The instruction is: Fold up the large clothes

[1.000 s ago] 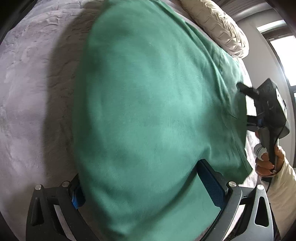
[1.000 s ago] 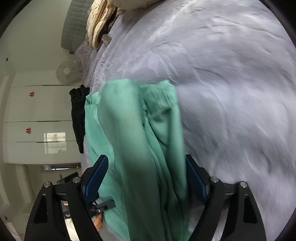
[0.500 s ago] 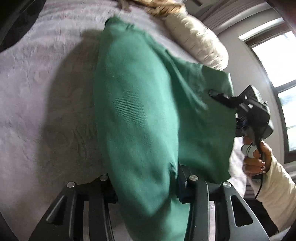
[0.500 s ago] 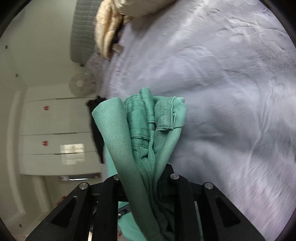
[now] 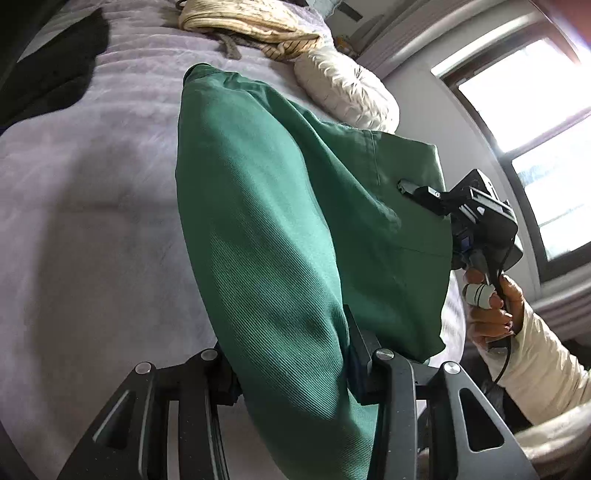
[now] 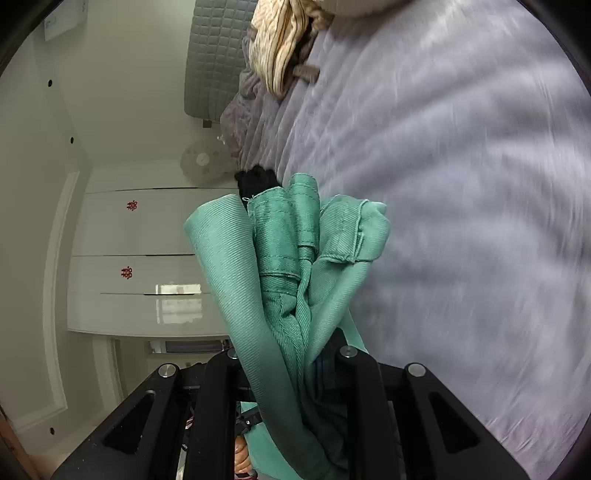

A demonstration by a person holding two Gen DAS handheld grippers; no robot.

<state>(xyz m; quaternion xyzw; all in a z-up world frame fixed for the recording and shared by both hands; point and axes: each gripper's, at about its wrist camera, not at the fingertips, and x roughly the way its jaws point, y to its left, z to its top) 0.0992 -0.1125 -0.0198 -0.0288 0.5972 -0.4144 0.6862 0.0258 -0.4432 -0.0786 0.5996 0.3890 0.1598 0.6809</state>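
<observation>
A large green garment [image 5: 280, 229] hangs lifted over a bed covered in a grey blanket [image 5: 92, 221]. My left gripper [image 5: 291, 369] is shut on a thick fold of it at the bottom of the left wrist view. In that same view my right gripper [image 5: 406, 186] grips the cloth's far right edge, held by a person's hand [image 5: 491, 306]. The right wrist view shows the right gripper [image 6: 291, 354] shut on a bunched wad of the green garment [image 6: 288, 266], hems and seams sticking up past the fingers.
A cream quilted pillow [image 5: 343, 88] and a striped beige bundle [image 5: 251, 26] lie at the head of the bed. A black garment [image 5: 48, 62] lies at the upper left. A window [image 5: 535, 122] is on the right; white cupboards [image 6: 140, 258] and a fan [image 6: 203, 162] are beyond the bed.
Both grippers went from open around the green cloth to shut on it, then lifted it off the blanket. More of the pillows, window and cupboards has come into view.
</observation>
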